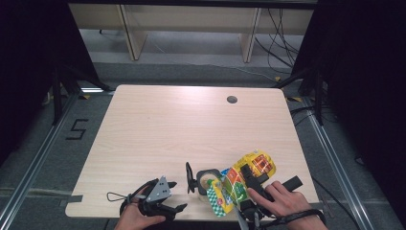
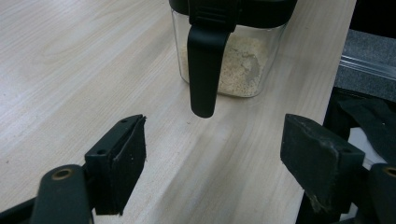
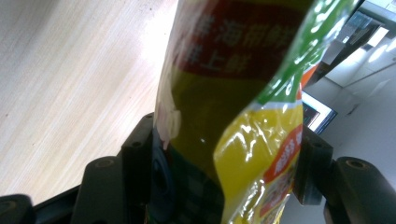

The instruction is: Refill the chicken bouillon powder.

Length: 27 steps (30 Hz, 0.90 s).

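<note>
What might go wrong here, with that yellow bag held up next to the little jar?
Three things, I'd guess. The right gripper pinches the soft yellow bag near one end, so it may sag or slip. The jar stands close to the table's near edge with its black lid flipped open, so a nudge could tip it or push it off. The left gripper is open and not steadying the jar, so grains could spill.

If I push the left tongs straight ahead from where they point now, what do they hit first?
Most likely the black flap hanging down the front of the clear container of pale granules. It sits roughly centred between the open left tongs; depth is hard to judge.
</note>
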Each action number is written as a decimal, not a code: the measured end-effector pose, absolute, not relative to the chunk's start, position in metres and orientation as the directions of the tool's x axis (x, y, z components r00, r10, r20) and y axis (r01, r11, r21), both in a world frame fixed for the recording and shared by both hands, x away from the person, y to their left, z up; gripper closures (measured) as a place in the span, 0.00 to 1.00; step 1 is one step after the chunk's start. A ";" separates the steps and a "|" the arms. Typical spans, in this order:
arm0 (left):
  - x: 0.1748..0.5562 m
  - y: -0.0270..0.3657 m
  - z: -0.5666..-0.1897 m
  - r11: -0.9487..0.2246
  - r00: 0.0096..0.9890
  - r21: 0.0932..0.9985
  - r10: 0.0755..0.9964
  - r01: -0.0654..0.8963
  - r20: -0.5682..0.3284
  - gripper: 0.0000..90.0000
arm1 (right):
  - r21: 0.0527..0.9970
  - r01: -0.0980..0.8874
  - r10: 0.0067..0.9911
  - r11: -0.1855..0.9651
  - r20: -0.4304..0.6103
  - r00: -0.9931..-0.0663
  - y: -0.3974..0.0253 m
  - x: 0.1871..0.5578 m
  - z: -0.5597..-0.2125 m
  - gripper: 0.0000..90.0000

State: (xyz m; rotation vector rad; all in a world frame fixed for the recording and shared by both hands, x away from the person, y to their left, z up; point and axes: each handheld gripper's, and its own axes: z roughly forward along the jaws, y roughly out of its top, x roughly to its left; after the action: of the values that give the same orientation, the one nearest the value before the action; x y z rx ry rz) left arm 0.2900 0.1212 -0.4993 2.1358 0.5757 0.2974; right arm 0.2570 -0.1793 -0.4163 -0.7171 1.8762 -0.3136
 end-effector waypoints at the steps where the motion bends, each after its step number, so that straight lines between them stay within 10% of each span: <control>1: 0.290 0.121 -0.499 -0.507 0.864 0.811 0.504 0.293 0.002 0.25 | -0.522 -0.333 -0.609 0.786 -0.747 -0.266 -0.179 0.257 -0.416 0.44; 27: 0.291 0.121 -0.499 -0.510 0.865 0.809 0.502 0.294 0.002 0.25 | -0.523 -0.349 -0.616 0.778 -0.742 -0.263 -0.178 0.258 -0.415 0.45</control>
State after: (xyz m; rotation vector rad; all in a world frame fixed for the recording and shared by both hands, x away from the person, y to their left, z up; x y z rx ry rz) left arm 0.2906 0.1214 -0.4991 2.1395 0.5749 0.2959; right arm 0.2580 -0.1782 -0.4147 -0.7363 1.8780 -0.3063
